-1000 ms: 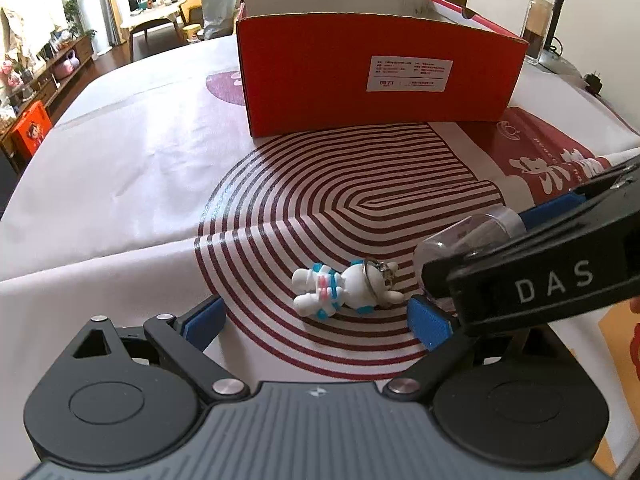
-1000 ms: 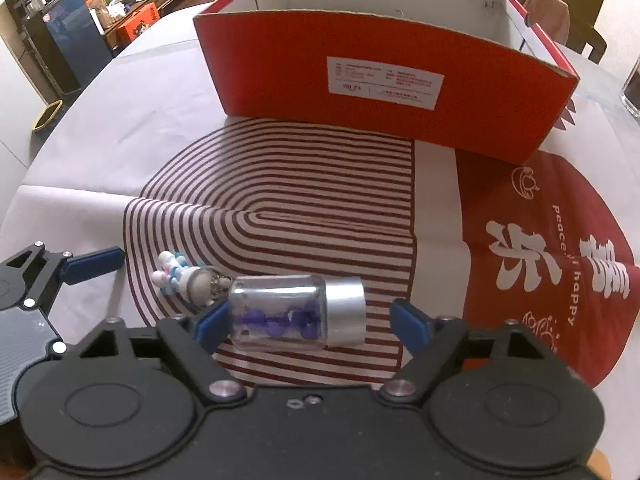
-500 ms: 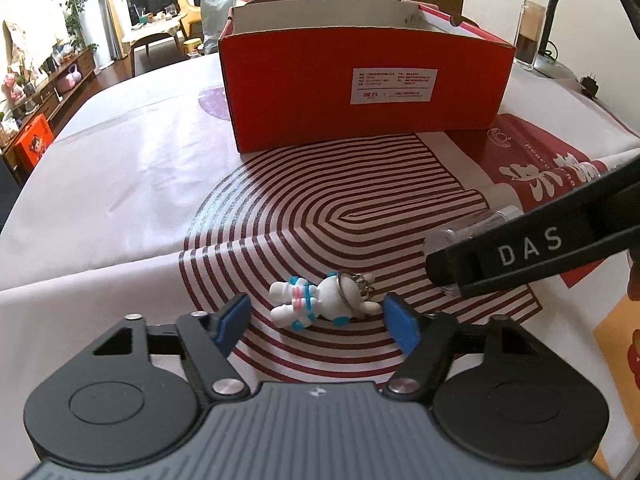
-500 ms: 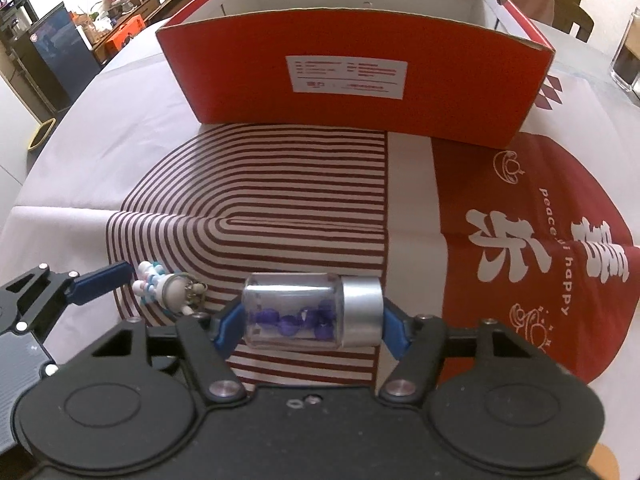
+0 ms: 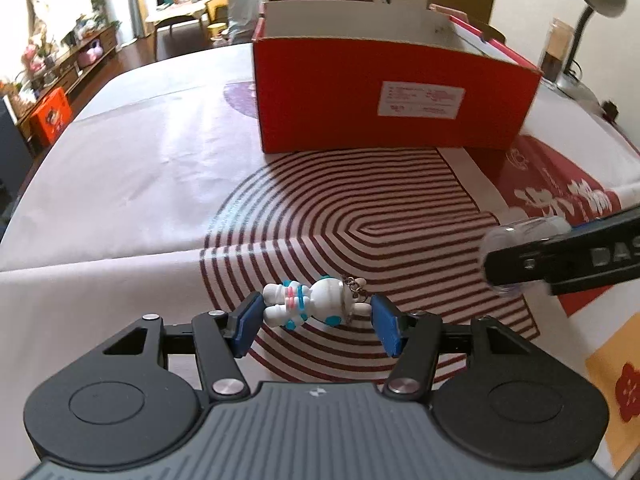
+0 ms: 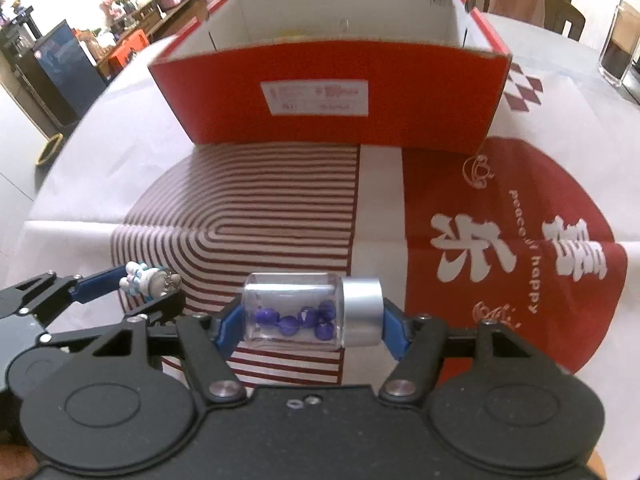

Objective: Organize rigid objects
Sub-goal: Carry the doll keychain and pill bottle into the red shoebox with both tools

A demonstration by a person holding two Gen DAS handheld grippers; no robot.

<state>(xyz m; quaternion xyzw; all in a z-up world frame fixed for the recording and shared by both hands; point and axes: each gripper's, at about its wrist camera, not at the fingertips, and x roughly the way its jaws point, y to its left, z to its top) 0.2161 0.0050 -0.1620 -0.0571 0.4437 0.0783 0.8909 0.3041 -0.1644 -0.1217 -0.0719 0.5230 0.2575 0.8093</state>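
The glass jar of blue beads is held crosswise, cap to the right, clamped end to end by the right gripper and lifted off the table. The toy figure lies sideways between the left gripper fingers, which have just closed onto it. The red box stands beyond, nearer than before.

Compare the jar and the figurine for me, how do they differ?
The jar is clear glass with a silver cap and blue beads inside; the figurine is opaque white with blue trim and a keyring. The jar is a plain cylinder; the figurine has limbs. The jar sits in the right gripper, the figurine in the left gripper. Both lie sideways between blue pads, in front of the red box.
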